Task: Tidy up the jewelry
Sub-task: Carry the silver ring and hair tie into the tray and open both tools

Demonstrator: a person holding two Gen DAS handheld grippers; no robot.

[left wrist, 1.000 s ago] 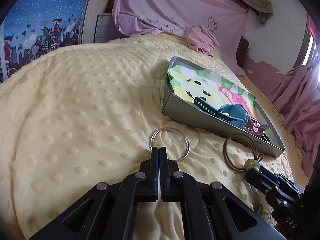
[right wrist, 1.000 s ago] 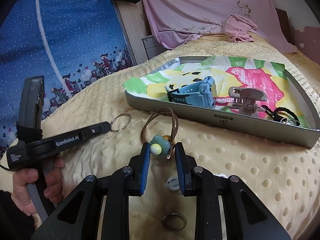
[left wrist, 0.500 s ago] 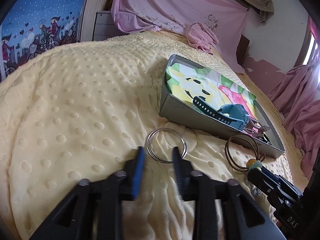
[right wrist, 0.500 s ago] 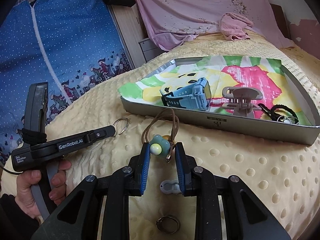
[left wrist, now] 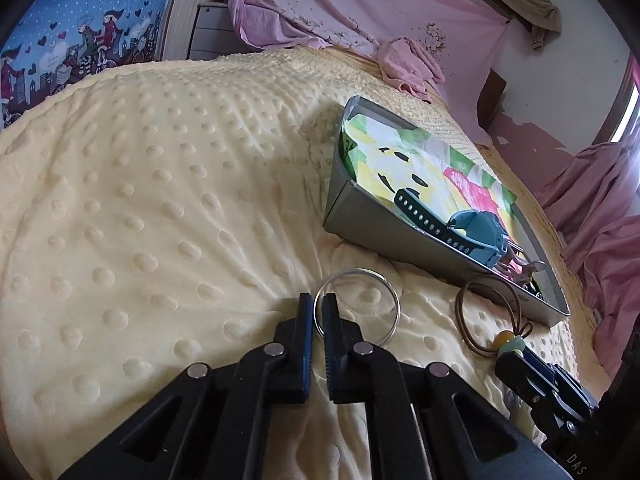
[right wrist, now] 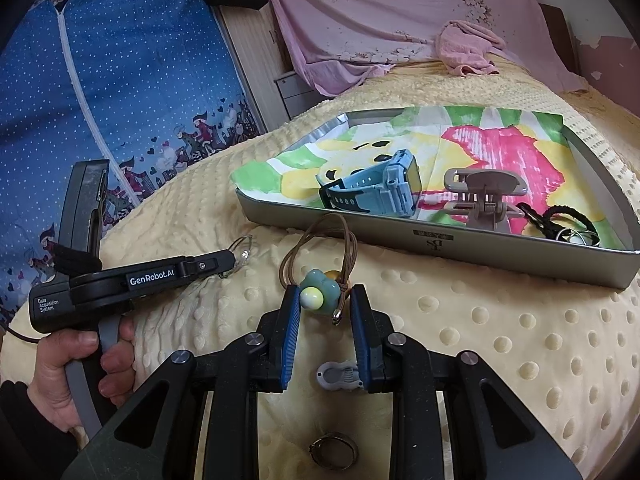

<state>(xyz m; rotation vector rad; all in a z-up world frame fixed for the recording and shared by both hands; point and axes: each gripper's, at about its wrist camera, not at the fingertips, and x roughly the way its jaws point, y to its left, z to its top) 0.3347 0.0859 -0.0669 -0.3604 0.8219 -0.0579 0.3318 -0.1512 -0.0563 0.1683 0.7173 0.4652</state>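
Observation:
A silver ring bangle [left wrist: 357,307] lies on the yellow dotted blanket. My left gripper [left wrist: 318,312] has its jaws nearly closed around the bangle's left rim; it also shows in the right wrist view [right wrist: 230,261]. A brown cord bracelet with a green flower bead [right wrist: 318,295] lies in front of the grey metal tray [right wrist: 440,236]. My right gripper [right wrist: 324,304] is open, its fingers either side of the bead without pressing it. The tray holds a blue watch [right wrist: 380,188], a grey hair claw [right wrist: 484,196] and a black keyring strap [right wrist: 560,220].
A small grey clip [right wrist: 338,376] and a dark ring [right wrist: 334,450] lie on the blanket under my right gripper. Pink cloth [right wrist: 468,50] lies at the far end of the bed. A blue patterned curtain [right wrist: 100,80] hangs on the left.
My left gripper was shut a second ago, opened wide, and has now narrowed onto the bangle's left rim. My right gripper has stayed open around the bead.

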